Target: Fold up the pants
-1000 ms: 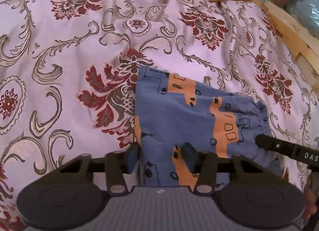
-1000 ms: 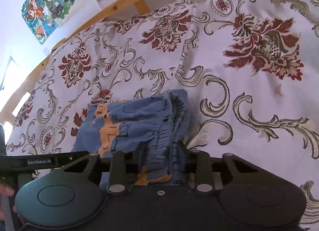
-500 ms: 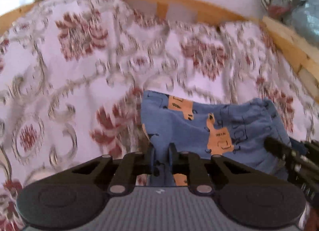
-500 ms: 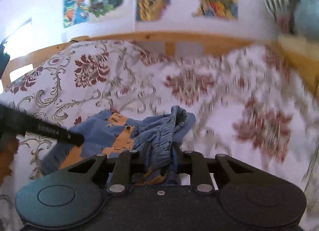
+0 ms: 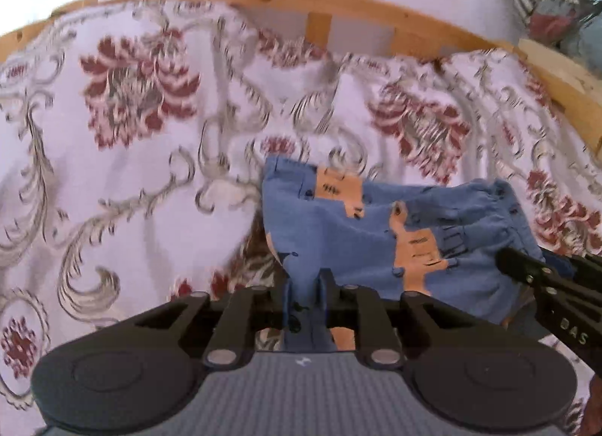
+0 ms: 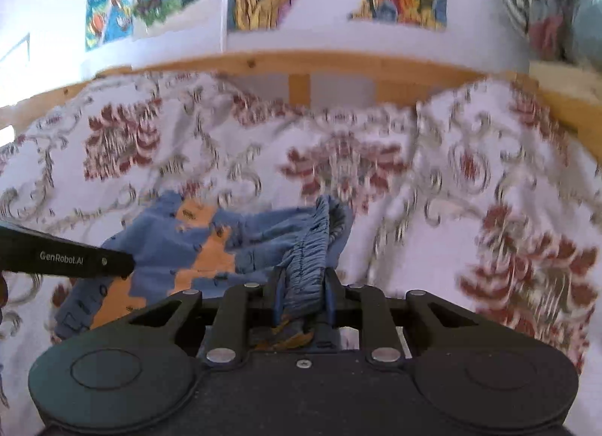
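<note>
Nearest me, the left gripper point(image 5: 305, 287) has its fingers pinched on a fabric edge, and the right gripper point(image 6: 303, 285) clamps the gathered waistband, probably to carry a fold. The small blue pants point(image 5: 361, 233), orange-printed, hang rumpled just above the floral bedspread point(image 5: 150, 157).

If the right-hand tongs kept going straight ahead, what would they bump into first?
Probably the flowered bedspread, since the right tongs, shut on the pants, point over it; depth is unclear.
</note>
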Motion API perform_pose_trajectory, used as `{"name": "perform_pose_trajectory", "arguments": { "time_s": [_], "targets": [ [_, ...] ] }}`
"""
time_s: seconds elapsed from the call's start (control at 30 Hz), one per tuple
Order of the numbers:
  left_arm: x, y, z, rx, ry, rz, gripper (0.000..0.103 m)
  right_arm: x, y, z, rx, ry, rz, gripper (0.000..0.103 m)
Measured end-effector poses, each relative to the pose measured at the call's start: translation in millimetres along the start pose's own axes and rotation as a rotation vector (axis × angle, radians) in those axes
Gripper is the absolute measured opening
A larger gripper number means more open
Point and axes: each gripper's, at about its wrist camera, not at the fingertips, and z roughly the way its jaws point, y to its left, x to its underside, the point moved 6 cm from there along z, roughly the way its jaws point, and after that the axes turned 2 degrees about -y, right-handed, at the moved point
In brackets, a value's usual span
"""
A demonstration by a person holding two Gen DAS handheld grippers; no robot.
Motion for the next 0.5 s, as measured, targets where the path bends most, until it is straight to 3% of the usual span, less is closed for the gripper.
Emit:
{"name": "perform_pose_trajectory", "arguments": {
  "time_s": [0.07,0.1,0.17,0.3,0.37,0.5],
  "targets": [
    [2.5,3.6,4.3,-0.005,0.011,-0.01,0.035,6.4,-2.0,4.7,0.01,0.029,0.0,0.027],
    [2.5,5.4,4.0,-0.012,0.009,-0.009,0.038,7.9,-3.0,4.6,0.018,0.03,0.011,0.034],
    [2.6,8.6,2.2,-0.045,0.003,-0.005,0.065,10.3,-6.0,3.9,0.035,0.031,0.031,0.042],
    [5.4,14.9,-4.4,-0.077,0.014,-0.012,0.076,16.4,-7.7,-9.3,0.051,0.029,0.038,0.063],
    [7.1,19.0,-12.0,-0.08,0.019,-0.043,0.089,17.0,-8.2,-20.7,0.055,0.013,0.048,0.071],
    [9.6,29.2,-40.9,-0.104,-0.026,-0.095,0.1,11.6,-5.7,-48.0,0.082,-0.044,0.055,0.086]
  ]
}}
